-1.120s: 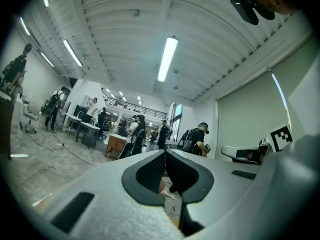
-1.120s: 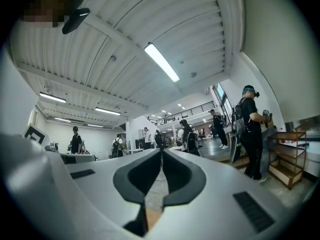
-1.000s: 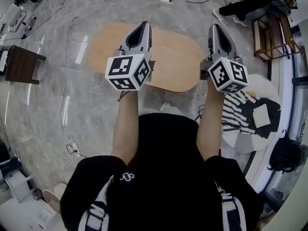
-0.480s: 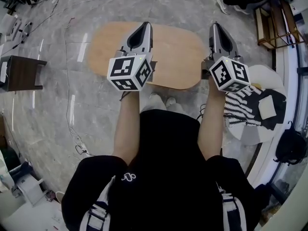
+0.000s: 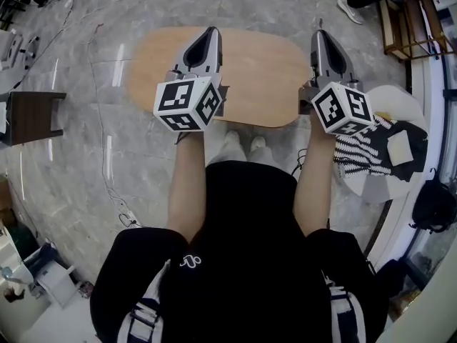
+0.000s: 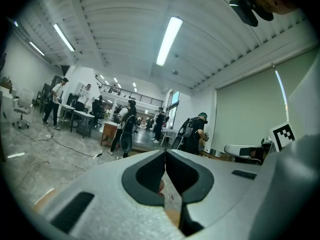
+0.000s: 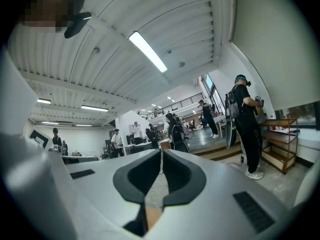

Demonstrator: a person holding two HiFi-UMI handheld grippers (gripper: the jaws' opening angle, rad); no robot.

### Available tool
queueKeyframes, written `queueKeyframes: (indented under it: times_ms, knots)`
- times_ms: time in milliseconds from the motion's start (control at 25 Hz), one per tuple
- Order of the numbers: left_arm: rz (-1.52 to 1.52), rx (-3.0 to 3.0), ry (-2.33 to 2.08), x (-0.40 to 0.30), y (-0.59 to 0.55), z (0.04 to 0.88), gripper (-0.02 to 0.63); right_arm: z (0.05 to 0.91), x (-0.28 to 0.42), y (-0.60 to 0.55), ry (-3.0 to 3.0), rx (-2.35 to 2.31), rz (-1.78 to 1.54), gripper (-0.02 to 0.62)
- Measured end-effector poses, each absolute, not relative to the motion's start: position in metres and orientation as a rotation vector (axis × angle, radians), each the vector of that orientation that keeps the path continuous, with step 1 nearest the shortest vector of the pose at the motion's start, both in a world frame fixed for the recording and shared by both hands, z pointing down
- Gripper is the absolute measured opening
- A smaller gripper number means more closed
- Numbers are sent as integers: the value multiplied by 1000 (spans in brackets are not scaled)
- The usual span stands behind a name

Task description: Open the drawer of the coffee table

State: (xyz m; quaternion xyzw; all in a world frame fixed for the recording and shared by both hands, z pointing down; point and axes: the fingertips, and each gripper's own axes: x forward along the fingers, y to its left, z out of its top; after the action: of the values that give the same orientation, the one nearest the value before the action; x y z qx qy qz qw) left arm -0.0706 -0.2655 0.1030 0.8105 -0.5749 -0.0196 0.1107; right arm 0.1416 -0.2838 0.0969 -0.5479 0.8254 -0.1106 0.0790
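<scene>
Coffee table [image 5: 264,77] sits below your fingers, long axis running across you; its drawer isn't visible from above. Your left gripper [image 5: 211,33] hangs over the top's middle and your right gripper [image 5: 319,36] over its right end, both with jaws closed on nothing. You'll likely need to drop lower.

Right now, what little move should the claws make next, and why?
Probably lower both toward the near edge of the coffee table. The left claw and right claw are shut, empty and held high over it, and no drawer shows from up here.
</scene>
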Motion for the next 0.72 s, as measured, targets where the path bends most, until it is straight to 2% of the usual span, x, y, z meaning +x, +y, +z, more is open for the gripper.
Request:
queueKeyframes:
  times_ms: [720]
  knots:
    - [62, 2257, -1602, -85, -267, 185, 11, 179, 118, -276, 2532, -1709, -528, 15]
